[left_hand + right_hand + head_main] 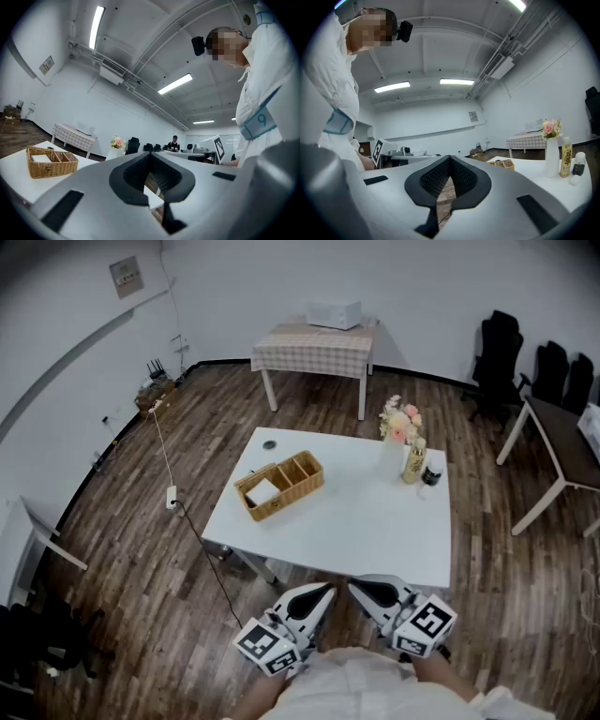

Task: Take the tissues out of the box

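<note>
Before the near edge of the counter (375, 531), the head view shows our left hand-held gripper (323, 594) and right hand-held gripper (361, 589), both closed and empty. The box (298, 474) lies well ahead and to the left, its long axis slanted, with the tissues (262, 491) in its left end. In the left gripper view, the box (51, 161) stands far left of the shut jaws. In the right gripper view, it sits small and distant. We judge that the left one is nearer.

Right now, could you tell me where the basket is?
In the head view, the basket sits on the table's left half, left of the vase.
</note>
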